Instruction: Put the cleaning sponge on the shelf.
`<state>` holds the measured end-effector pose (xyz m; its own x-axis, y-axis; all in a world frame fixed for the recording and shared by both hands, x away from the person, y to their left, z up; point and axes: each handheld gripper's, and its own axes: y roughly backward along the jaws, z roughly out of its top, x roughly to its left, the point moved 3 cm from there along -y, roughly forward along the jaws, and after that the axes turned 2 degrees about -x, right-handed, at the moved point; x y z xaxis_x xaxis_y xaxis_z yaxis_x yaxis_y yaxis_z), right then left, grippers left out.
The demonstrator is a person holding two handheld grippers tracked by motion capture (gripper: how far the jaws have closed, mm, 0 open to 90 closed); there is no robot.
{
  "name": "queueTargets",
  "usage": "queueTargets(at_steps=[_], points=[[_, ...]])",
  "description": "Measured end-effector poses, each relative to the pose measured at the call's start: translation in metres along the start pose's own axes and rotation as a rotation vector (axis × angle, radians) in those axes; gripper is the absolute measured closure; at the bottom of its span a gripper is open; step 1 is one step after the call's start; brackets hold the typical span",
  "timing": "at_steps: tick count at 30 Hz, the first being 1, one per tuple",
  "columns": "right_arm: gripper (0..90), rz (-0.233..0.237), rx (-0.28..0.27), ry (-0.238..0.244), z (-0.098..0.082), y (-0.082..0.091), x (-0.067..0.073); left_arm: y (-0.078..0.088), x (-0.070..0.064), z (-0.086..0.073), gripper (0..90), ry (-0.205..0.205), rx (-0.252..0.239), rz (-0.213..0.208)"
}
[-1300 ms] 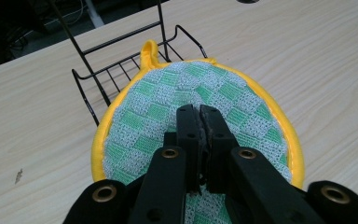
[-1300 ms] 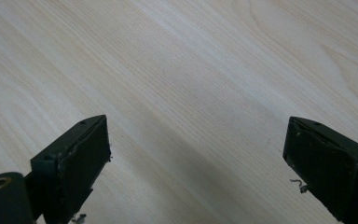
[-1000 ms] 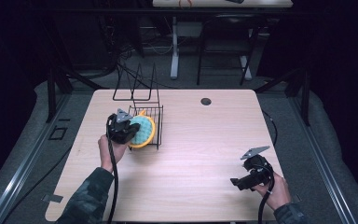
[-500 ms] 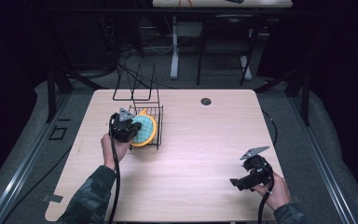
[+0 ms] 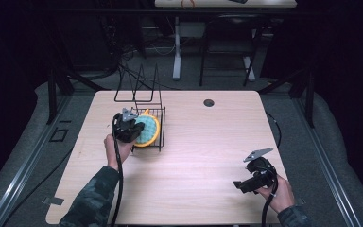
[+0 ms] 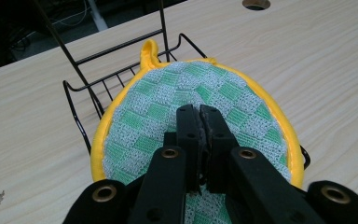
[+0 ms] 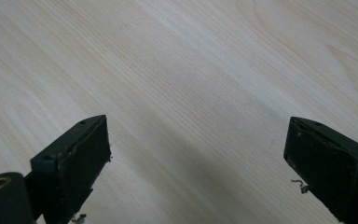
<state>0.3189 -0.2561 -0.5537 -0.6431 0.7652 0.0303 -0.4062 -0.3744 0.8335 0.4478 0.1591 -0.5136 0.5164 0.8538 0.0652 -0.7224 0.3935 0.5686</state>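
A round green-checked pot holder (image 6: pixel 168 107) with a yellow rim and loop leans in a small black wire rack (image 5: pixel 159 118) at the table's left. Over the pot holder's face sits my left gripper (image 6: pixel 199 109), jaws pressed together, with no fabric seen between them. Whether its tips touch the cloth I cannot tell. From above, the left gripper (image 5: pixel 131 126) is right against the left side of the pot holder (image 5: pixel 148 132). Near the front right corner my right gripper (image 5: pixel 242 185) stands open. In its own view the right gripper (image 7: pixel 198 156) has only bare wood between its pads.
Taller black wire uprights (image 5: pixel 142 82) rise behind the rack at the table's back left. A round cable hole (image 5: pixel 209 102) lies near the far edge. The light wooden table (image 5: pixel 203 156) spreads between the two hands. Cables trail from both grippers toward the person.
The left gripper has crept slightly to the right along the pot holder. The right gripper has kept still.
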Motion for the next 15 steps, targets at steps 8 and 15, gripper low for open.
queueTargets(at_steps=[8, 15], points=[[6.4, -0.001, 0.003, 0.000, 0.0000, 0.0000, 0.0003, -0.0046, 0.0006, 0.0000, 87.9, -0.002, -0.003, 0.008], [6.5, 0.002, 0.002, 0.000, -0.0002, -0.0002, 0.0004, -0.0088, -0.0001, -0.0006, 87.9, 0.000, -0.004, 0.012]])
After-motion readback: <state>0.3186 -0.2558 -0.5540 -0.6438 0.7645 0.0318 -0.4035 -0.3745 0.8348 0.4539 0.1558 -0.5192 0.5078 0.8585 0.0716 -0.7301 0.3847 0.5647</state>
